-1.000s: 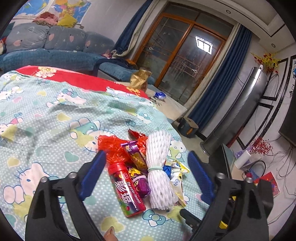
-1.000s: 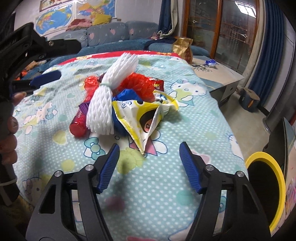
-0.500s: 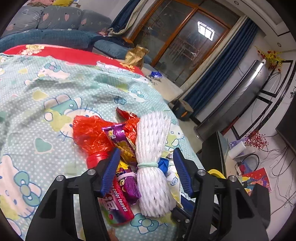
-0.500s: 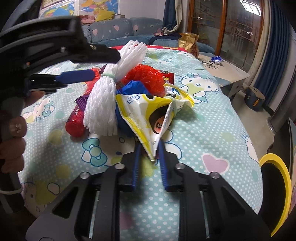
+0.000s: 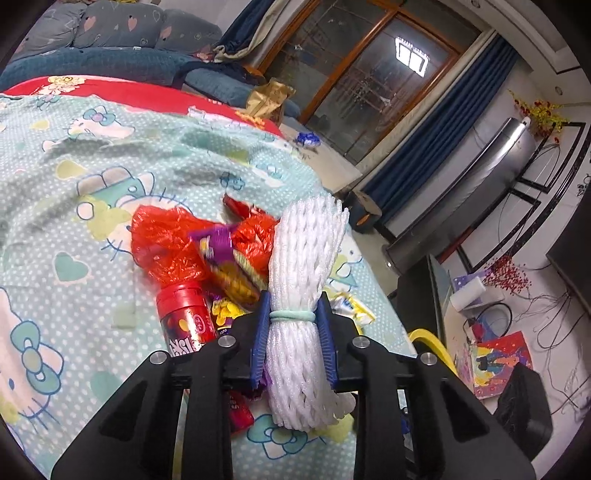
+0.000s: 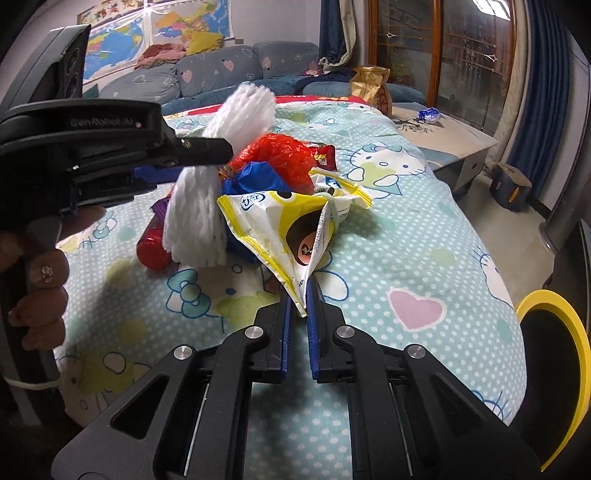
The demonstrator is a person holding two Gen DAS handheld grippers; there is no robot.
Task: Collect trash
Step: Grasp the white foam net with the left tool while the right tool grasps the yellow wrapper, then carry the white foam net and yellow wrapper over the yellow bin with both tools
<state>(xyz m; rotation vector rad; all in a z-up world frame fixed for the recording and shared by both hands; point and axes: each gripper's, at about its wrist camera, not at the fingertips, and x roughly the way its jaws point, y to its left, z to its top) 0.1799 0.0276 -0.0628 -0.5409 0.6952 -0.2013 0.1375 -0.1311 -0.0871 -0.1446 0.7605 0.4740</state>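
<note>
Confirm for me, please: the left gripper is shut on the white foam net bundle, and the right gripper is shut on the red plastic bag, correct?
Not quite. The left gripper is indeed shut on the white foam net bundle, but the right gripper is shut on a corner of the yellow snack wrapper, not the red plastic bag. The right wrist view shows this.

Blue sofa (image 6: 218, 72) against wall, maps (image 6: 155, 22) above; blue curtains (image 5: 443, 122) flank wood-framed glass doors (image 5: 369, 81).
</note>
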